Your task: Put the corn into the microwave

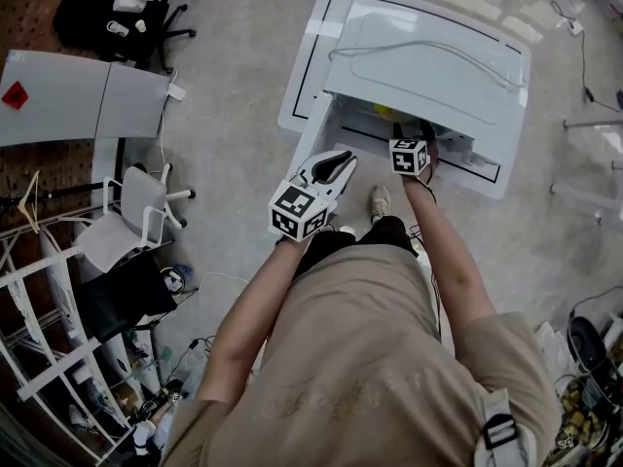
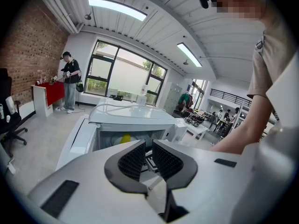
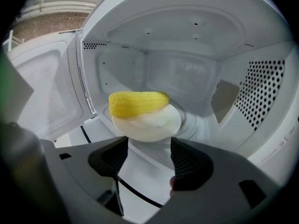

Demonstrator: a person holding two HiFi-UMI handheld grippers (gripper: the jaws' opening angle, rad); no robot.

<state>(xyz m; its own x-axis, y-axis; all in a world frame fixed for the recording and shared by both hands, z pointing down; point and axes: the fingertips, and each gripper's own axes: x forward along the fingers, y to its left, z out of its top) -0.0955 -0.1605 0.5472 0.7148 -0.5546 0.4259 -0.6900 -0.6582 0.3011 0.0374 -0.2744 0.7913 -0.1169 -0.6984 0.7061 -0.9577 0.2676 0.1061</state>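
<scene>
The corn (image 3: 138, 103) is seen lying on a white plate (image 3: 156, 124) inside the microwave (image 3: 187, 41), just beyond the right gripper's (image 3: 148, 160) wide, empty jaws, and is judged light, firm, roll-prone and best gripped mid-length, while the left gripper's (image 2: 148, 158) jaws are drawn nearly together on nothing.

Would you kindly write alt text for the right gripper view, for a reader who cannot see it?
A yellow corn cob lies on a white plate inside the open white microwave, its door swung left. The right gripper, jaws apart and empty, faces the plate.
</scene>
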